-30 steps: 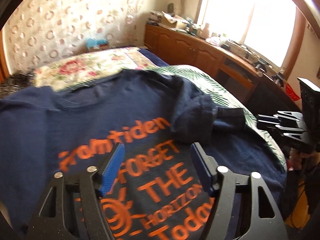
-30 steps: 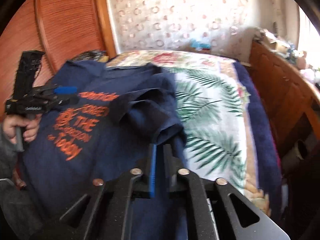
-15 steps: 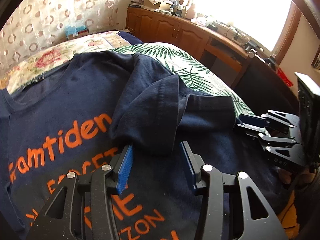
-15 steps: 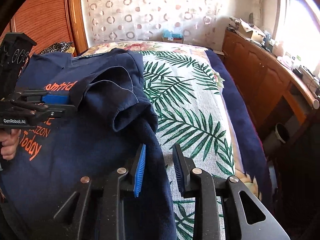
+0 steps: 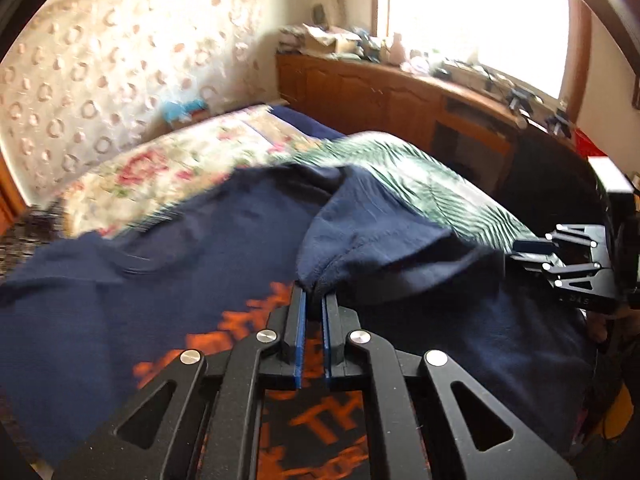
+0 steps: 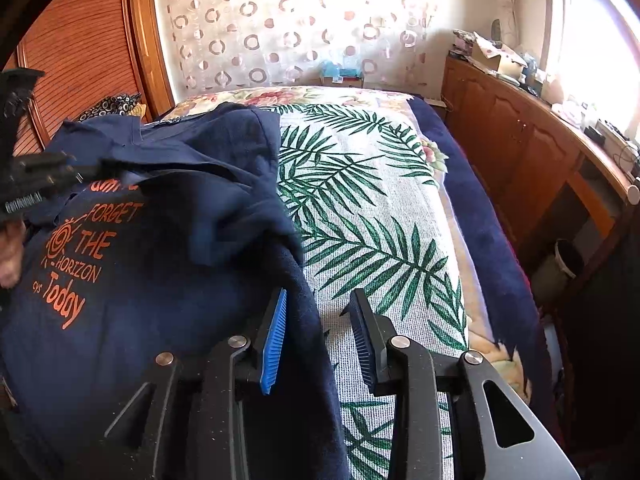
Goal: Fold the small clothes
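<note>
While left gripper [image 5: 314, 300] jaws pinch folded sleeve [image 5: 372, 236], right gripper [image 6: 318, 320] jaws spread; T-shirt [image 6: 132, 288] collar toward headboard.

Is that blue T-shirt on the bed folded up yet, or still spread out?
Mostly spread: the T-shirt lies flat, orange print showing. Only one sleeve is turned inward over it, pinched by the left tool.

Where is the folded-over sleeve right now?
In the left wrist view the sleeve lies on the navy T-shirt, pinched by the left tool above the orange print.
</note>
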A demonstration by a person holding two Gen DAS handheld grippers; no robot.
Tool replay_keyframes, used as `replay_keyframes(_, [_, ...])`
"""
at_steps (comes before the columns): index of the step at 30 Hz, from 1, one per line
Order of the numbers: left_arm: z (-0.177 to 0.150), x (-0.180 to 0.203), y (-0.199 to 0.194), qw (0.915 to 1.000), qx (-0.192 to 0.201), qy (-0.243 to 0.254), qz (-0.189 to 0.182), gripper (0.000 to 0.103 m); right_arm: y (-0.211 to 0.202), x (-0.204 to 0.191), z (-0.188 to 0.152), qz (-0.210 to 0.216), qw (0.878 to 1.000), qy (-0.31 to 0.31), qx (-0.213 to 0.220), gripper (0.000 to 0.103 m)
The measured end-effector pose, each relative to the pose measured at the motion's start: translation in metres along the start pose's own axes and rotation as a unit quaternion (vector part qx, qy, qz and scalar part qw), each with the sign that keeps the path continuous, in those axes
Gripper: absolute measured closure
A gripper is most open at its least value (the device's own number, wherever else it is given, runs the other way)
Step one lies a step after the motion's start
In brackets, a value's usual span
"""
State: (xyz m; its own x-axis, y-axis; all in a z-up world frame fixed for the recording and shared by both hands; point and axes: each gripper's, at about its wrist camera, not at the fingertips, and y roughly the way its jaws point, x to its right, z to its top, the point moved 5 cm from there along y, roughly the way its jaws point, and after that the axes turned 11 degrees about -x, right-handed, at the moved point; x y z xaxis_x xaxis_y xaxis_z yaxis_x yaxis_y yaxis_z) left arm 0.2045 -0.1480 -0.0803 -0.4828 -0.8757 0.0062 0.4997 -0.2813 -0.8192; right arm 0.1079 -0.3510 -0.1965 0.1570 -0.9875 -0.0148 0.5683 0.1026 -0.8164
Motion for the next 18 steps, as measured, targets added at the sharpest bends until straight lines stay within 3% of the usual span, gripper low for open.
replay_keyframes(3, [-0.004, -0.015, -0.008, 1.0000, -0.002, -0.002, 0.002, 0.095, -0.002, -0.001, -0.001, 0.005, 1.000, -0.005, 0.002, 0.070])
replay_keyframes(6, [-0.013, -0.027, -0.010, 0.9997, -0.011, -0.012, 0.019, 0.085, -0.004, -0.002, 0.001, 0.003, 1.000, -0.008, 0.004, 0.070])
replay_keyframes(8, [-0.017, -0.036, -0.012, 0.9997, -0.010, -0.022, 0.009, 0.068, -0.008, -0.005, 0.004, 0.005, 1.000, -0.011, 0.009, 0.070])
replay_keyframes(12, [-0.024, -0.050, -0.019, 0.9991, 0.001, -0.042, -0.003, 0.050, -0.019, -0.020, 0.016, 0.019, 0.999, -0.025, 0.029, 0.070])
replay_keyframes(14, [-0.025, -0.054, -0.023, 0.9987, 0.007, -0.051, 0.002, 0.031, -0.022, -0.031, 0.025, 0.033, 0.998, -0.036, 0.036, 0.070])
replay_keyframes(18, [-0.032, -0.063, -0.031, 0.9977, 0.019, -0.064, 0.014, 0.029, -0.019, -0.058, 0.037, 0.068, 0.995, -0.057, 0.043, 0.070])
